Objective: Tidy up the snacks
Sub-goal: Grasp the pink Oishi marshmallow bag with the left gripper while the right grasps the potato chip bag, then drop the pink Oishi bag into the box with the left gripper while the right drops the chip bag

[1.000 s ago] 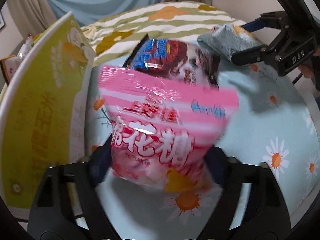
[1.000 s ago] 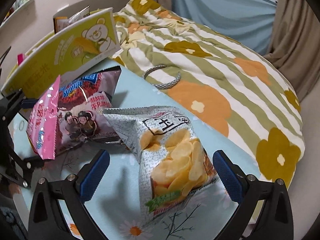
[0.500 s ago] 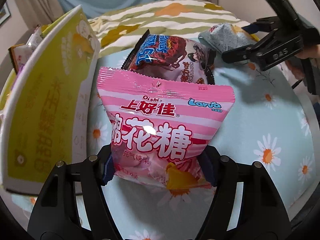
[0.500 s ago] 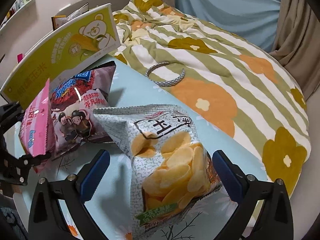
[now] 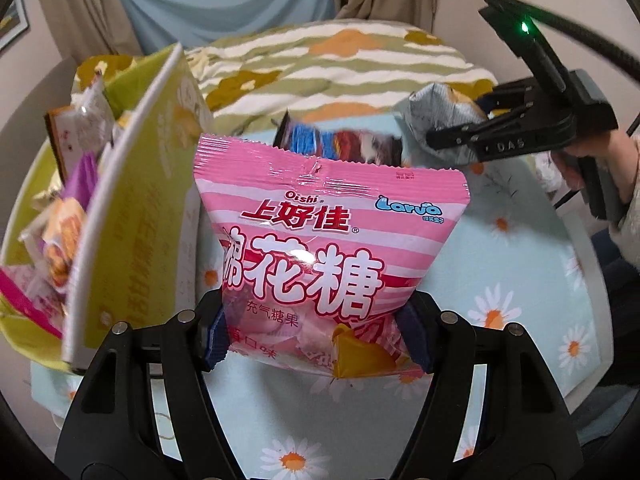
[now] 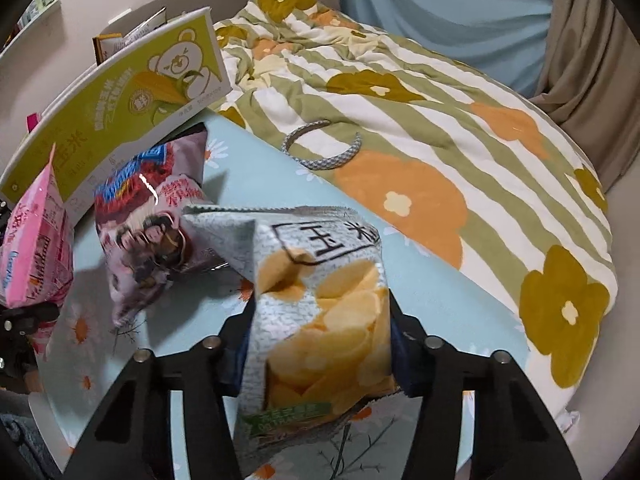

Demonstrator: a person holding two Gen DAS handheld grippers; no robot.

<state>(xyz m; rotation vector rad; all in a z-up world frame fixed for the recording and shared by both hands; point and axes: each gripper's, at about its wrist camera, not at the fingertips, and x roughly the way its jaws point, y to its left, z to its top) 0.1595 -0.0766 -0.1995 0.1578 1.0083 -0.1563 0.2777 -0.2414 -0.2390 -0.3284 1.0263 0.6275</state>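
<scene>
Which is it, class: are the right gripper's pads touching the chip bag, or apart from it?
Touching. The right wrist view shows the right gripper closed on the chip bag, both pads pressing its creased sides.

Pink-striped candy bag [image 5: 320, 240] — daisy-print tablecloth [image 5: 520, 280]

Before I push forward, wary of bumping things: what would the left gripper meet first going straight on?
Likely the dark snack bag lying behind the pink bag it holds; depth is unclear.
</scene>
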